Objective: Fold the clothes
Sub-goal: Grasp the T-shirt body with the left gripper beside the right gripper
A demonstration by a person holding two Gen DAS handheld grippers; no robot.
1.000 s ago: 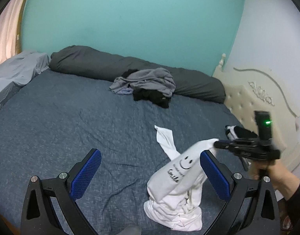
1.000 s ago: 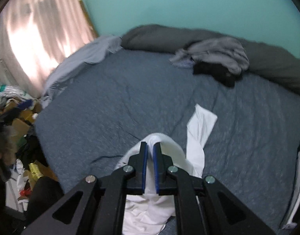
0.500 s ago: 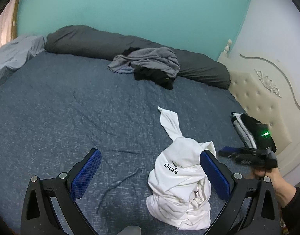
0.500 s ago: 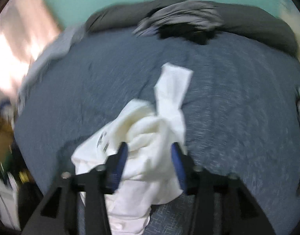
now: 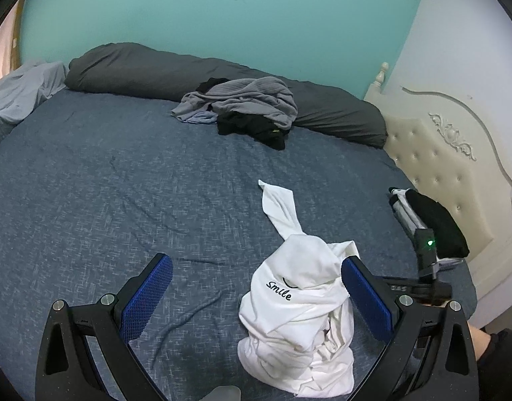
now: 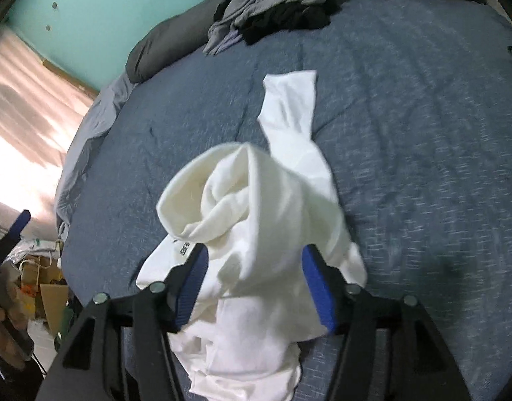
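A white T-shirt (image 5: pixel 299 314) printed "Smile" lies crumpled in a heap on the blue bedspread (image 5: pixel 122 183), one sleeve stretched out behind it. My left gripper (image 5: pixel 256 297) is open, low over the bed, with the heap just inside its right finger. In the right wrist view the same shirt (image 6: pixel 256 220) bulges between the fingers of my right gripper (image 6: pixel 256 284), which stands open above it without pinching the cloth. From the left wrist view, the right gripper's body (image 5: pixel 423 267) shows at the right, held by a hand.
A pile of grey and black clothes (image 5: pixel 245 110) sits at the far side by a long dark bolster (image 5: pixel 138 70). Folded black and white garments (image 5: pixel 426 220) lie near the cream headboard (image 5: pixel 449 160). Floor clutter (image 6: pixel 31 277) borders the bed's left edge.
My right gripper opened and let go of the white shirt, which dropped from its lifted peak into a heap on the bed. The left gripper stayed open and barely moved.
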